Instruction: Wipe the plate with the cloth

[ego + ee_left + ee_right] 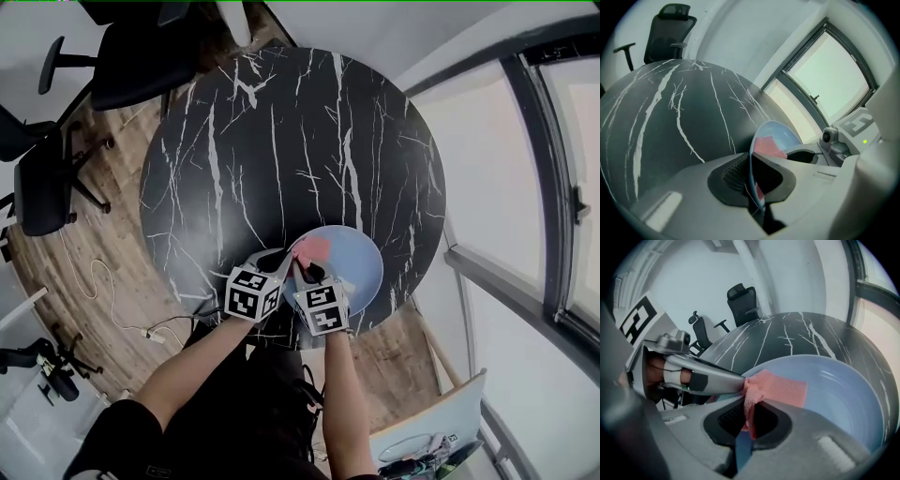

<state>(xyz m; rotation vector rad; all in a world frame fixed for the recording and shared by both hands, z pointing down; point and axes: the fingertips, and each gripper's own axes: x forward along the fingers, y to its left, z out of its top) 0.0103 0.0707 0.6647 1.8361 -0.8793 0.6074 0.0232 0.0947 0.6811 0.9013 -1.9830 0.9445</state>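
A light blue plate (361, 258) sits at the near edge of a round black marble table (281, 141). On its left part lies a pink cloth (314, 247). My left gripper (279, 257) is shut on the plate's near-left rim; in the left gripper view the thin blue rim (752, 164) runs between the pads, with the cloth (767, 146) beyond. My right gripper (305, 269) is shut on the cloth's near edge, and a bunched fold (749, 404) stands between its pads. The rest of the cloth (783, 387) lies flat on the plate (843, 399), touching the left gripper's fingers (717, 376).
Black office chairs (122, 56) stand beyond the table's far left side. A large window (525, 187) runs along the right. A white cable (94, 281) lies on the wooden floor at the left. The plate reaches close to the table's near edge.
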